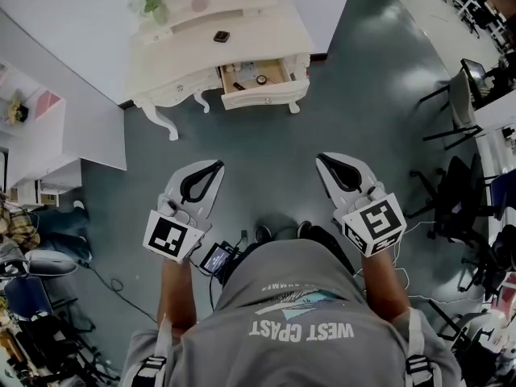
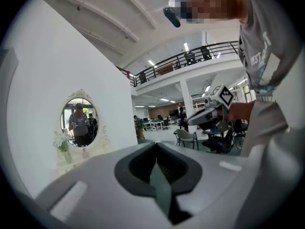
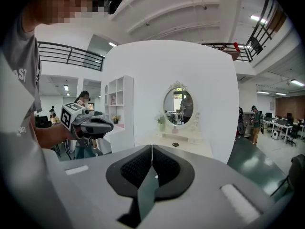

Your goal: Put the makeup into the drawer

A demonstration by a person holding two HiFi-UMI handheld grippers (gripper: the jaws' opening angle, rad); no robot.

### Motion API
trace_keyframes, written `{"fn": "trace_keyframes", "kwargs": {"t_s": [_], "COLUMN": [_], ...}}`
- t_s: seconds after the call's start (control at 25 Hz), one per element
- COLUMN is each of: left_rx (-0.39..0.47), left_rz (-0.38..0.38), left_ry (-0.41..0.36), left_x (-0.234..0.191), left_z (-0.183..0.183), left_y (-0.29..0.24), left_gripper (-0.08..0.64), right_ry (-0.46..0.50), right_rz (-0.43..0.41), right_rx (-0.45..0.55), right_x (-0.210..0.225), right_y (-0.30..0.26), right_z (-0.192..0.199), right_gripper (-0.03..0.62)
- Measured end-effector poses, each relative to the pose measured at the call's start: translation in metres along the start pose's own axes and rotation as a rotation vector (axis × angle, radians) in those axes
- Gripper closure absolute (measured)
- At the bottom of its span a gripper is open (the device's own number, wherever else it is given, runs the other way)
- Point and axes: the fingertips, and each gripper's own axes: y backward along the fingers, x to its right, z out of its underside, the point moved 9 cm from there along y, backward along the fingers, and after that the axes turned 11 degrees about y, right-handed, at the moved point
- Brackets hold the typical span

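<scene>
A white vanity table (image 1: 185, 51) stands ahead against the wall, its drawer (image 1: 284, 72) pulled open with small makeup items (image 1: 260, 80) inside. A dark compact (image 1: 221, 36) lies on the tabletop; the right gripper view also shows this compact (image 3: 176, 144) below the oval mirror (image 3: 178, 106). My left gripper (image 1: 215, 166) and right gripper (image 1: 322, 160) are held over the grey floor, well short of the vanity. Both are shut with nothing between their jaws. The left gripper view shows its closed tips (image 2: 156, 147), the right gripper view its own (image 3: 151, 148).
A white shelf unit (image 1: 48, 135) stands at the left beside the vanity. Office chairs (image 1: 463, 95) and desks fill the right side. A flower vase (image 1: 153, 2) sits on the vanity's back ledge. Cables and clutter lie on the floor at lower left (image 1: 105, 280).
</scene>
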Motion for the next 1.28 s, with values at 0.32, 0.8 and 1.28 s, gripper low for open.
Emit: {"fn": "trace_keyframes", "kwargs": {"t_s": [0.32,0.8,1.28], "left_rx": [0.001,-0.043,-0.052], "left_rz": [-0.021,-0.150,-0.319], "left_ry": [0.009,0.029,0.052], "left_x": [-0.026,-0.056,-0.069], "left_z": [-0.001,-0.019,-0.034], "left_y": [-0.011,-0.088,-0.167], "left_gripper": [0.557,0.558,0.558], "right_ry": [0.004,0.003,0.042], "right_rz": [-0.009,-0.138,-0.285], "right_rx": [-0.023,0.020,0.069], "right_x": [0.017,0.120,0.222], "right_y": [-0.026,-0.109,-0.178], "right_z": [-0.001,0.004,0.012], "right_gripper": [0.589,0.591,0.591]}}
